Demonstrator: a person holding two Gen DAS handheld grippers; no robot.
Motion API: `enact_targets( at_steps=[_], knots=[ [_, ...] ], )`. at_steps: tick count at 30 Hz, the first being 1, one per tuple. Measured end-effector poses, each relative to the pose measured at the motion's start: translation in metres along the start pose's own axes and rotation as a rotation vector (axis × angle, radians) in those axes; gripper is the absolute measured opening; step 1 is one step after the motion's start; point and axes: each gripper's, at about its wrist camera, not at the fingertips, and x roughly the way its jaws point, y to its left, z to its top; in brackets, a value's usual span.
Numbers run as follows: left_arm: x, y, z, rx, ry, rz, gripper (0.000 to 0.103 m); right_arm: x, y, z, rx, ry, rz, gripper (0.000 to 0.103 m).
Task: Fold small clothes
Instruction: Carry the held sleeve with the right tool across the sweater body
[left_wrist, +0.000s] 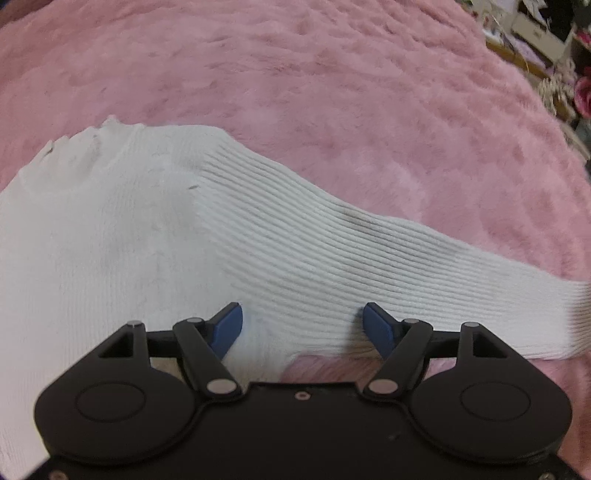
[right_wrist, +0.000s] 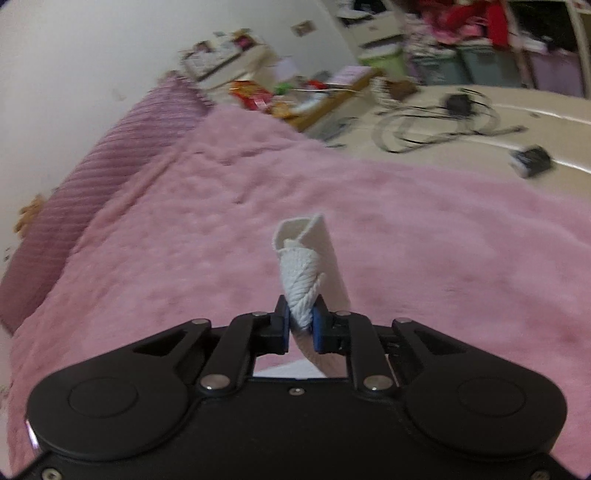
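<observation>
Pink plush blanket (left_wrist: 332, 74) on bed; cluttered shelves, cables behind, blurred. Left gripper (left_wrist: 302, 326): jaws apart, straddling lower edge of white sock (left_wrist: 258, 240) where ribbed cuff meets smooth foot, blue pads (left_wrist: 229, 325) not pressing it. Right gripper (right_wrist: 300, 321): jaws clamped on sock's cuff end (right_wrist: 306, 266), bunched ribbing lifted above blanket. No legible writing. Sock white, faint grey smudge on ribbing.
</observation>
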Motion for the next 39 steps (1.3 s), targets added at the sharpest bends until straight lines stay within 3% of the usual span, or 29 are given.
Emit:
enact_targets(
  at_steps=[11, 20, 28, 39],
  knots=[
    [-0.049, 0.112, -0.031, -0.162, -0.008, 0.091, 0.076, 0.036, 0.162, -0.036, -0.125, 0.095, 0.330, 0.013],
    [-0.089, 0.207, -0.063, -0.293, -0.025, 0.181, 0.076, 0.084, 0.278, -0.125, -0.178, 0.273, 0.536, 0.013],
    [-0.121, 0.284, -0.091, -0.389, -0.052, 0.275, 0.076, 0.118, 0.354, -0.229, -0.234, 0.450, 0.614, 0.013],
    [-0.137, 0.337, -0.120, -0.471, -0.064, 0.375, 0.076, 0.151, 0.388, -0.317, -0.307, 0.613, 0.583, 0.013]
  ],
)
